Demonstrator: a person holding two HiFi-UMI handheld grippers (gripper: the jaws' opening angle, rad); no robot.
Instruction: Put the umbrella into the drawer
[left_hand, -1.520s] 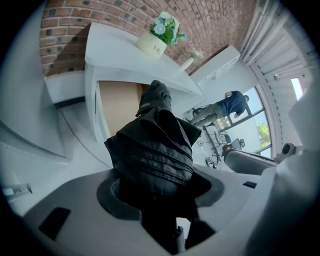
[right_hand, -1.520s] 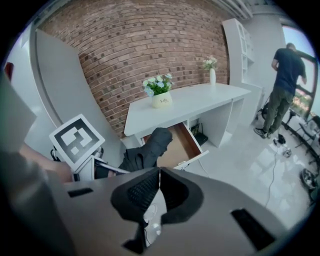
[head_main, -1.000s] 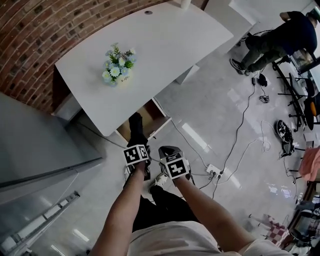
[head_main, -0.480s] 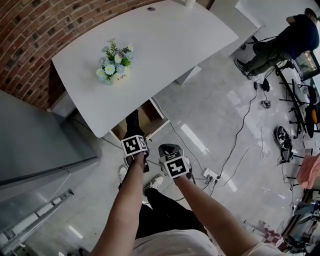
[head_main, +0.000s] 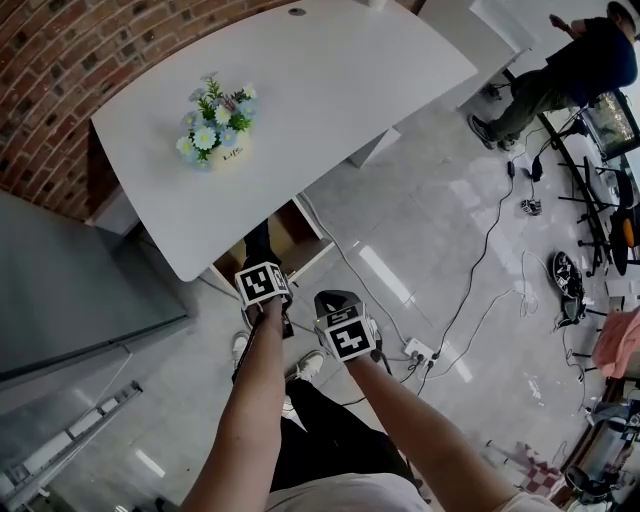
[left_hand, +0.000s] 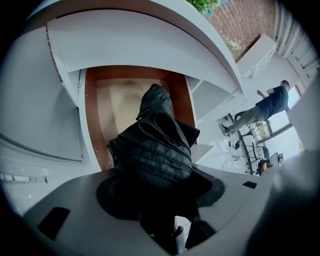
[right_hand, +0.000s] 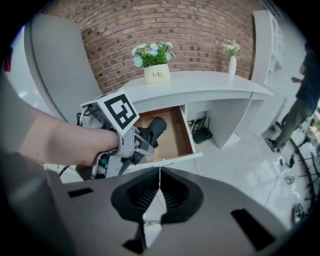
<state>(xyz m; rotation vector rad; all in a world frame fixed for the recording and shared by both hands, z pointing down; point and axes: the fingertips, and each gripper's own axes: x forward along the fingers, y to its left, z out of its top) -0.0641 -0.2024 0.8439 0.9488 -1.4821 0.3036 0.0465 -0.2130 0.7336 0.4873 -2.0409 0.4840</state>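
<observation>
- Black folded umbrella (left_hand: 155, 145) is clamped in the left gripper (right_hand: 142, 146). The jaws are closed tight on its lower end, and its far end pokes out over the open drawer (right_hand: 175, 136).
- From the left gripper view, the umbrella is right above the drawer's wooden bottom. Honestly can't tell if it's touching the wood.
- Right gripper (right_hand: 157, 197) sits just in front of the drawer, jaws pressed together with nothing in them.
- White desk (head_main: 330, 90) is directly over the drawer, and there's a little pot of flowers (head_main: 213, 135) on the desktop, above the drawer.
- Brick wall (right_hand: 200, 30) runs behind the drawer, and a person (head_main: 560, 70) stands well off to the drawer's right.
</observation>
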